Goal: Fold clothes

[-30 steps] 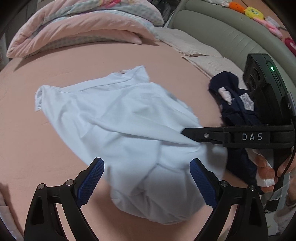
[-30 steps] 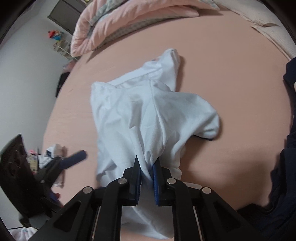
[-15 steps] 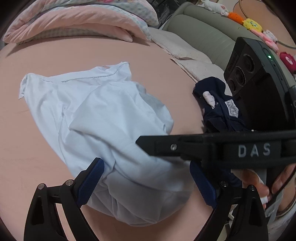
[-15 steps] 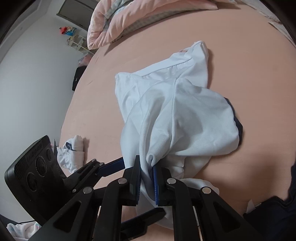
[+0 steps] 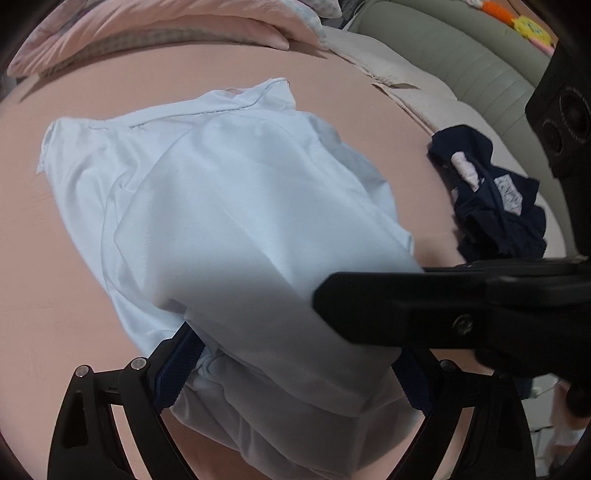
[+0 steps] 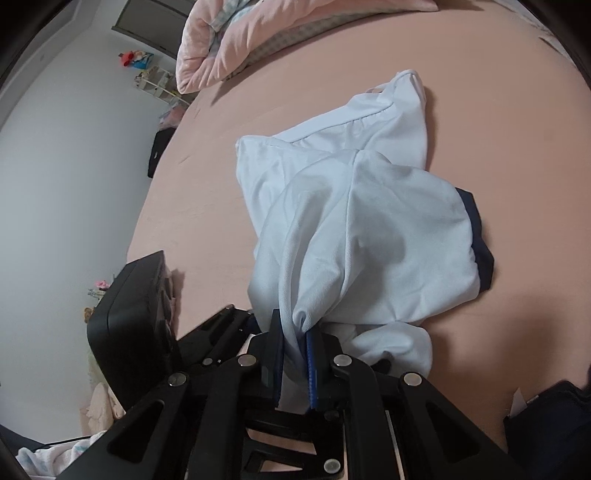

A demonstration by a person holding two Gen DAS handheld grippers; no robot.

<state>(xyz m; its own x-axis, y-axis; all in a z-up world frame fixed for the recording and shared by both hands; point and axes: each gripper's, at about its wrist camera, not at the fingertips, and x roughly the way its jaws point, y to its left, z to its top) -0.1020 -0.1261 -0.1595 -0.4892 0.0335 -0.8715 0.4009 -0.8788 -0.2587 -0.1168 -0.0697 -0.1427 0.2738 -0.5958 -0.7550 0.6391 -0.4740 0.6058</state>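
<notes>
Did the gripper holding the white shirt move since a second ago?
Yes. The right gripper, shut on the white shirt, has carried its pinched edge forward over the rest, toward the pink quilt at the bed's far end.

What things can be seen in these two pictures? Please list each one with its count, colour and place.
White shirt: one, pale white with a dark hem edge, bunched on the middle of the bed.
Bed sheet: one, pink, under everything.
Quilt: one, pink, folded at the far end of the bed.
Dark garment: one, navy with pale patches, crumpled to the right of the shirt.
Headboard: one, grey-green, padded, far right.
Wall: white, beside the bed.
Right claw: one, black with blue pads, shut on the shirt.
Left claw: one, black with blue pads, open around the shirt's near end.
</notes>
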